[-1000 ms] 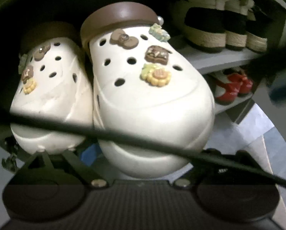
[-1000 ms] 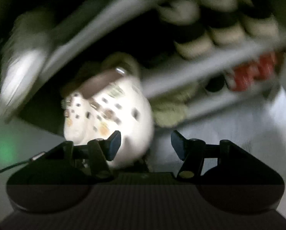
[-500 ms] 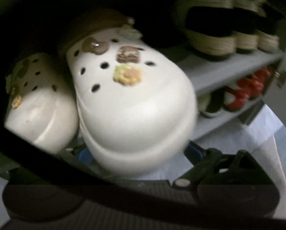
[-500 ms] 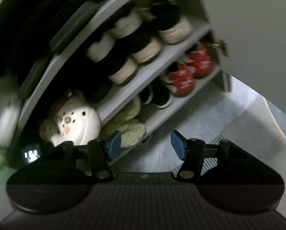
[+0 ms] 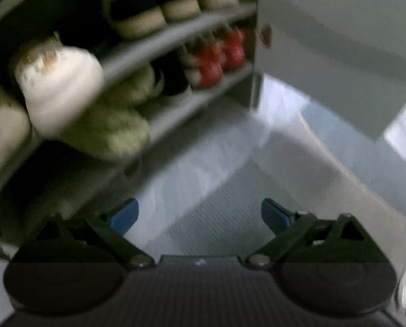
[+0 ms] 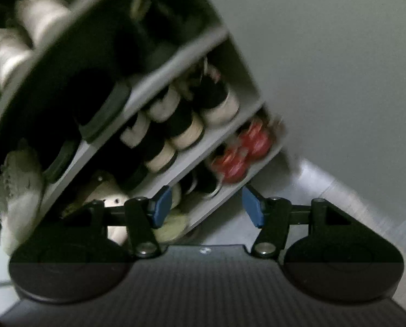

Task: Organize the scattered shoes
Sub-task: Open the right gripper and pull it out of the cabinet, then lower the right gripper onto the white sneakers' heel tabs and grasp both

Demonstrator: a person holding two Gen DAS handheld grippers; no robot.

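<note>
Left wrist view shows a grey shoe rack (image 5: 175, 46) filling the upper left, with pale floor (image 5: 216, 169) below it. White clogs (image 5: 58, 87) sit on a middle shelf, fuzzy green slippers (image 5: 113, 133) just below them, black and tan shoes (image 5: 140, 19) on the shelf above, and red shoes (image 5: 216, 57) low at the rack's right end. Both views are blurred. Left gripper (image 5: 200, 215) has its fingers apart with nothing between them; right gripper (image 6: 207, 207) is likewise spread and empty, aimed at the rack's lower shelves
</note>
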